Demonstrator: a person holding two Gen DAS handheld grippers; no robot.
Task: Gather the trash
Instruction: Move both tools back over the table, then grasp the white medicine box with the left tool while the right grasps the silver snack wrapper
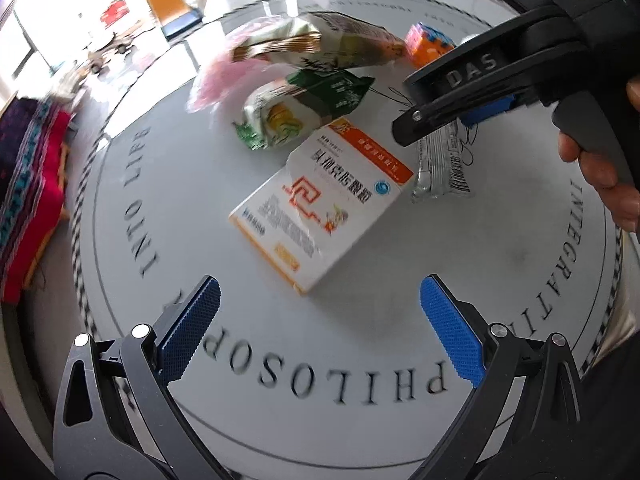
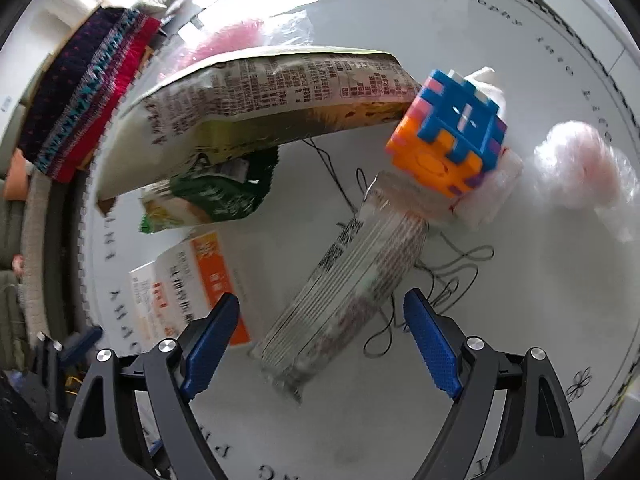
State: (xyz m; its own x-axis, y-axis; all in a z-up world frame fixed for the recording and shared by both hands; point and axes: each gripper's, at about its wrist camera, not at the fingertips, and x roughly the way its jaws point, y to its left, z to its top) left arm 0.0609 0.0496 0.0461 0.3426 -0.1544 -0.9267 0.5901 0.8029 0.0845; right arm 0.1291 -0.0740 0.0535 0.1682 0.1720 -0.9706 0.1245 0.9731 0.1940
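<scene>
Round white bench [image 1: 520, 264], litter untouched. Right tool [image 2: 322, 316] spread over clear wrapper [image 2: 352, 280]; left tool [image 1: 320, 308] spread near box [image 1: 324, 204]. Next: descend, pinch.

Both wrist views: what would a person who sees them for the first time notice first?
Probably the bright orange, blue and pink puzzle cube, which sits at the far end of the long clear ribbed wrapper lying between the open fingers of the right gripper. In the left view, the white and orange medicine box lies flat just ahead of the open left gripper, on the round white table with large printed letters.
</scene>
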